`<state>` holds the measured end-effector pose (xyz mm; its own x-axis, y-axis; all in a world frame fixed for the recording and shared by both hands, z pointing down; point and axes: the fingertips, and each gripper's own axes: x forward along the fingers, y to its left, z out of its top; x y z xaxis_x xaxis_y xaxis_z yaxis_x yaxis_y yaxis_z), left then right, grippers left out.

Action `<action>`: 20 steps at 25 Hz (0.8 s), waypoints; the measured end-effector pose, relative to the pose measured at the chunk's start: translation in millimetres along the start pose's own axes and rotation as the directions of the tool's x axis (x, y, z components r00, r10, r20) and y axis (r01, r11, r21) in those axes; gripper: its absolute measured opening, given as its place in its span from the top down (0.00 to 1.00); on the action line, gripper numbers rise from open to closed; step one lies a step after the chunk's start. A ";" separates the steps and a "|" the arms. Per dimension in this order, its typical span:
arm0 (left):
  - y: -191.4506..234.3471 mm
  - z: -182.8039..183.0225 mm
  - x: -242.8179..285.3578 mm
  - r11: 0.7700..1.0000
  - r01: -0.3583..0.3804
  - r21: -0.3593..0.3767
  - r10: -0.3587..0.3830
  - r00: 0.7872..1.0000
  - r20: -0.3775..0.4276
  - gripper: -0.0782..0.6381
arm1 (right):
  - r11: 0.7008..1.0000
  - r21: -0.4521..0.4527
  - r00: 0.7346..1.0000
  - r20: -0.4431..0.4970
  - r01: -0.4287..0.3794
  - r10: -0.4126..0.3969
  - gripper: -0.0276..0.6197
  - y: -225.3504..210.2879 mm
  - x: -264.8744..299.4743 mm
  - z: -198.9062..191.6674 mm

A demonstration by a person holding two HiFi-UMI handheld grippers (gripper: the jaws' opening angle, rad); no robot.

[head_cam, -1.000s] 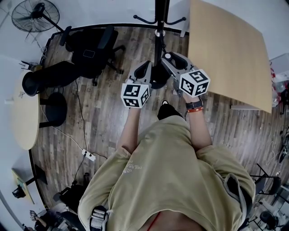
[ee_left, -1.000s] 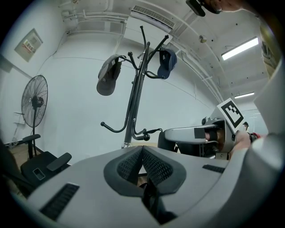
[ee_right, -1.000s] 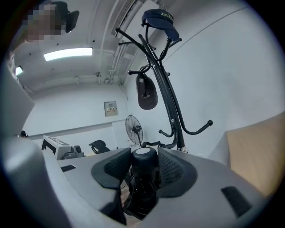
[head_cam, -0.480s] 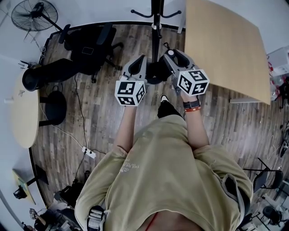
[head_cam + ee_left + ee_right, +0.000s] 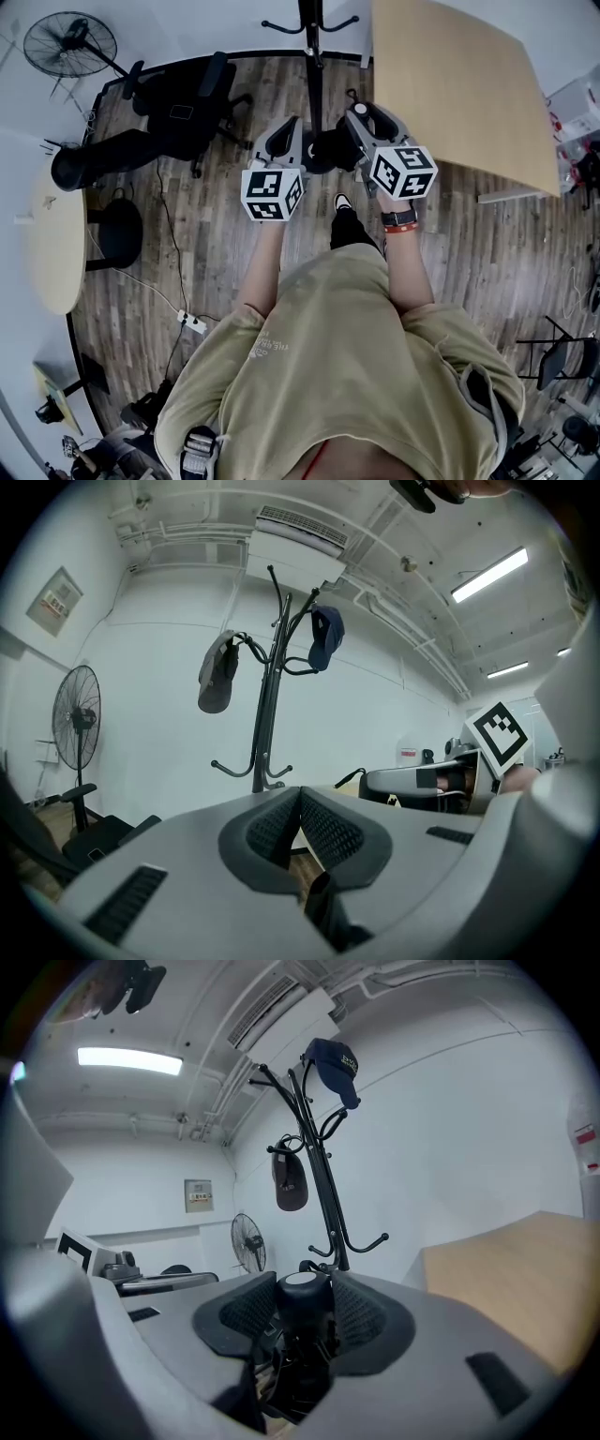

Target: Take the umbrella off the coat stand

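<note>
Right gripper [image 5: 302, 1290] is clamped on the umbrella [image 5: 298, 1354]: a black, folded one, its rounded pale-topped end poking up between the pads and the bunched fabric hanging below. Left gripper [image 5: 300, 803] has its pads together with nothing between them, and I hold it level beside the right one.

The umbrella hangs clear of the coat stand [image 5: 323, 1185], whose pole rises beyond the jaws with no contact that I can see. I judge the lift-off itself done and the carry-away step in hand. What the next move calls for, as I read it, is a firm grip while I draw the umbrella further from the hooks (the lower ones curl outward and could snag loose fabric) and keep it off the edge of the wooden table [image 5: 506, 1269] to the right.

As for writing, little can be read. A blue cap [image 5: 336, 1068] on the top hook bears a small emblem and a framed notice [image 5: 198, 1195] hangs on the far wall, both too small to make out. A red-and-white label [image 5: 406, 756] is equally illegible.
</note>
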<state>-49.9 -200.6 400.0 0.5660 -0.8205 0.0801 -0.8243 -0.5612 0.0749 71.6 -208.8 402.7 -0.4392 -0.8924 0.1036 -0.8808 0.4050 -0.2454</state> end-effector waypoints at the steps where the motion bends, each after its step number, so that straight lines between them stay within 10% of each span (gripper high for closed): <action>1: -2.4 0.1 -4.2 1.000 0.001 0.003 -0.001 1.000 0.001 0.86 | 1.000 0.001 1.000 0.001 0.008 -0.008 0.65 1.3 -4.9 -0.8; 20: -15.7 -8.9 -48.0 0.999 -0.005 0.050 0.005 1.000 -0.014 0.86 | 0.984 -0.010 0.984 0.021 0.180 -0.179 0.65 2.4 -53.6 -23.7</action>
<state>-63.9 -151.4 403.8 0.5617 -0.8220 0.0941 -0.8267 -0.5621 0.0243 88.9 -155.3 419.5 -0.2703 -0.9545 0.1258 -0.9471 0.2401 -0.2131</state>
